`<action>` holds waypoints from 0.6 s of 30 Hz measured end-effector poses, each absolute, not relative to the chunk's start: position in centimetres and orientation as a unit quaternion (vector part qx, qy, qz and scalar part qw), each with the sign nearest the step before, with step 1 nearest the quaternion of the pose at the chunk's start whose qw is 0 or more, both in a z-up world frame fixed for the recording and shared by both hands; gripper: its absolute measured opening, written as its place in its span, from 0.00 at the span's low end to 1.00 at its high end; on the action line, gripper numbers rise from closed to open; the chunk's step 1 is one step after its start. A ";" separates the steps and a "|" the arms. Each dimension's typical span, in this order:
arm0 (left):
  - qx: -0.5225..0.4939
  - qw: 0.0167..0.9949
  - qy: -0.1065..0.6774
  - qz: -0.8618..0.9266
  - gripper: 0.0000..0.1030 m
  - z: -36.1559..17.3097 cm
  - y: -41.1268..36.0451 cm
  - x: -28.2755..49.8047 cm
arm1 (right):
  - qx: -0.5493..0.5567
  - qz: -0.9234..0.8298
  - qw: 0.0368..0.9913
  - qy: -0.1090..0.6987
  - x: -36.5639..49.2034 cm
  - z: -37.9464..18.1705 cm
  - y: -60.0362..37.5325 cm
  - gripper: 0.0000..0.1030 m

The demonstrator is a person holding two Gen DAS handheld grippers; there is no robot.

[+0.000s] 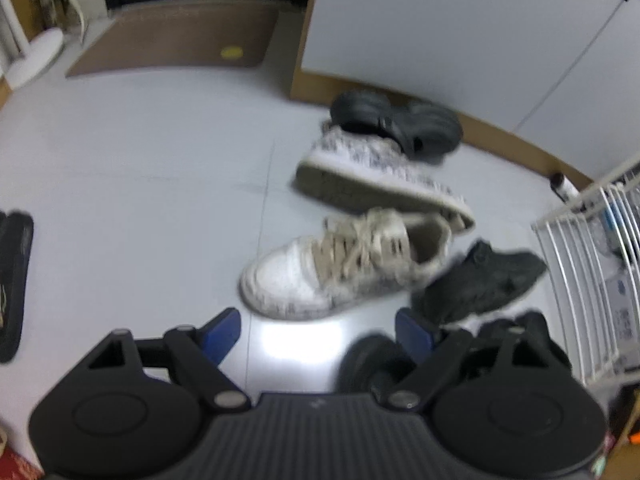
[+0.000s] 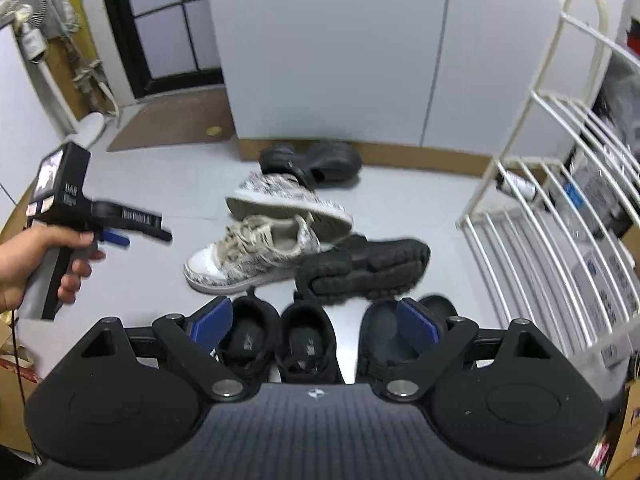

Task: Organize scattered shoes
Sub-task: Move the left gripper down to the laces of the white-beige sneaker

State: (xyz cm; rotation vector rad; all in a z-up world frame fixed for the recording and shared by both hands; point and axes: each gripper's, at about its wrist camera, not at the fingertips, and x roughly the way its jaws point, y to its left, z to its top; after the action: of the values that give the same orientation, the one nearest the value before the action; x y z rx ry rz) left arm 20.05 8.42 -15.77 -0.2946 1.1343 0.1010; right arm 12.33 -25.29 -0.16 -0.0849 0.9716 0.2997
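Reaching: the left gripper (image 1: pixel 318 336) hangs over the floor (image 1: pixel 140 184) just short of the white sneaker's toe, which I judge to be the approach before a first grasp.
Left jaws: wide apart, nothing between them; only bare floor shows in the gap.
Hand: in the right wrist view a hand (image 2: pixel 28 264) holds the left gripper at the far left, well apart from the pile.
White sneaker (image 1: pixel 340 268): upright on its sole, toe toward lower left, heel toward upper right; long axis runs diagonally.
Patterned sneaker (image 1: pixel 376 176): tipped on its side, sole facing the camera, leaning on the white sneaker's heel end; long axis slants from upper left to lower right.
Black clogs (image 1: pixel 396 128): behind the pile, against the cabinet base.
Black chunky shoe (image 2: pixel 360 268): on its side, just right of the white sneaker, long axis roughly level across the view.
Right gripper (image 2: pixel 316 326): jaws wide, holding nothing, above a row of black shoes (image 2: pixel 276 340).
Rack (image 2: pixel 560 200): white wire, far right.
Next move: my guess is lowering the left jaws across the white sneaker's width and closing.
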 end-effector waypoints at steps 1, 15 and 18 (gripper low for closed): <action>-0.138 0.832 0.535 0.043 0.83 -16.0 8.2 20.7 | -0.040 0.145 0.872 0.466 12.3 -0.2 -25.3 0.90; -0.162 0.818 0.552 0.016 0.77 -21.2 7.5 27.7 | -0.044 0.139 0.855 0.498 14.0 -2.8 -22.5 0.90; -0.187 0.809 0.557 0.010 0.73 -22.9 7.7 29.1 | -0.066 0.137 0.855 0.495 14.4 -3.1 -21.3 0.89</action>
State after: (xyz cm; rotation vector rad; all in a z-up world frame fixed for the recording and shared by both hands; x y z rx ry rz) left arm 29.11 7.72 -22.91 -0.4008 1.1913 0.0211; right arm 14.37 -21.29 -3.05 -0.1388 1.0411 0.2875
